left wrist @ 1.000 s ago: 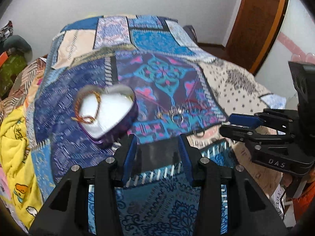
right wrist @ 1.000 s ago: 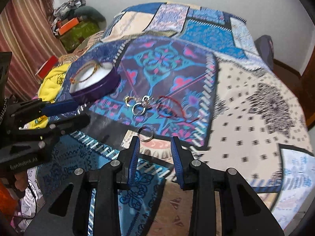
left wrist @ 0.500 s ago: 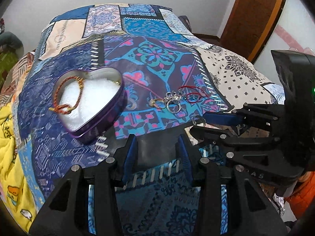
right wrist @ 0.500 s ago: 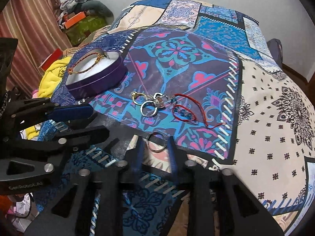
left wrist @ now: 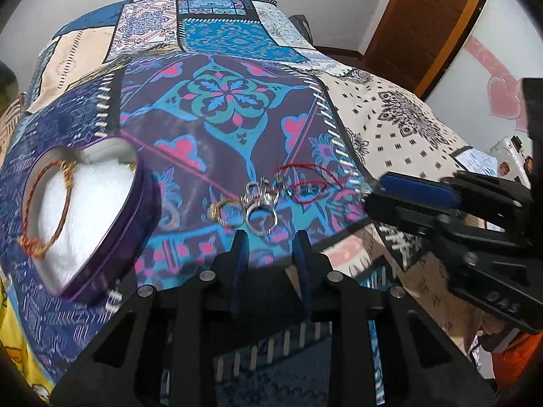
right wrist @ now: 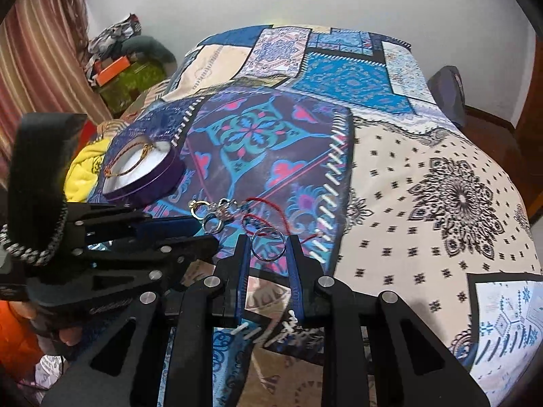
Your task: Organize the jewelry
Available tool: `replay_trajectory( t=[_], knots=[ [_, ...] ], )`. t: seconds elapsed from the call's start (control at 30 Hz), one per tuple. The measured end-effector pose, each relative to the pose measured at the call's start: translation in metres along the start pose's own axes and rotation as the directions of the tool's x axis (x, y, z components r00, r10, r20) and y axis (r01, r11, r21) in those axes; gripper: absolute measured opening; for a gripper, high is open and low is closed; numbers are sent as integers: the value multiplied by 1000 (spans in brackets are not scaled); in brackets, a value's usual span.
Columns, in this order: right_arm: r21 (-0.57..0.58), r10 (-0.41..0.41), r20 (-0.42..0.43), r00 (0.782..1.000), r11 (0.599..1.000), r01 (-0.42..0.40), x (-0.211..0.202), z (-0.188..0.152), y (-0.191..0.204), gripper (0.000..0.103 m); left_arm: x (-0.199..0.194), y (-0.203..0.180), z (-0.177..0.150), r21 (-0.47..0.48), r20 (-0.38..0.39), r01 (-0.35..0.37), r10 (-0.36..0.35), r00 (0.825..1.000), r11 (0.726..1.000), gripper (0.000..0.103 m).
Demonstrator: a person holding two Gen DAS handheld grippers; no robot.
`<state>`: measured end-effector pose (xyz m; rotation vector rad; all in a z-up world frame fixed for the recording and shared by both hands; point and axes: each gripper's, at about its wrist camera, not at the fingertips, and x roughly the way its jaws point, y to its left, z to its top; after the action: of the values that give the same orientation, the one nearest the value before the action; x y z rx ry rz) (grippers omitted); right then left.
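Observation:
A purple heart-shaped tin (left wrist: 112,234) (right wrist: 152,179) with white lining sits on the patchwork bedspread and holds an orange-gold bracelet (left wrist: 51,196). A cluster of silver and gold rings (left wrist: 254,200) (right wrist: 213,212) and a red cord bracelet (left wrist: 305,186) (right wrist: 268,213) lie right of it. A thin silver ring (right wrist: 267,244) stands between my right gripper's (right wrist: 266,242) fingertips, touching both. My left gripper (left wrist: 271,240) is open and empty just short of the ring cluster.
The bedspread (right wrist: 424,186) drops off at its near edge. A yellow blanket (right wrist: 83,166) and clutter lie at the left, curtains beyond. A wooden door (left wrist: 424,23) stands at the back right. A grey cushion (right wrist: 448,91) rests at the bed's far side.
Both grippers have moved forward over the bed toward the jewelry. The right jaws have come around the thin silver ring. The left gripper has come close to the ring cluster.

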<state>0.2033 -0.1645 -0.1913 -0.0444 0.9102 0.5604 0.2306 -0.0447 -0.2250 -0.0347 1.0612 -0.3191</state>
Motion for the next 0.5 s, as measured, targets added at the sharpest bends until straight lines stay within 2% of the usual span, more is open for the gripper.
replay_trajectory(
  t=[0.3,0.4,0.5],
  knots=[
    [30,15,-2,1000,999,-15,1,-5,-9,19,13,-1,15,-11,12,-40,40,999,999,27],
    [40,15,1,1000,999,-15,-2,-4,-11,19,16,-5,15,12,21,-71,71,997,997,21],
    [40,12,8,1000,999,-12,-6,-3,-11,19,15,-4,15,10,22,-72,71,997,997,20]
  ],
)
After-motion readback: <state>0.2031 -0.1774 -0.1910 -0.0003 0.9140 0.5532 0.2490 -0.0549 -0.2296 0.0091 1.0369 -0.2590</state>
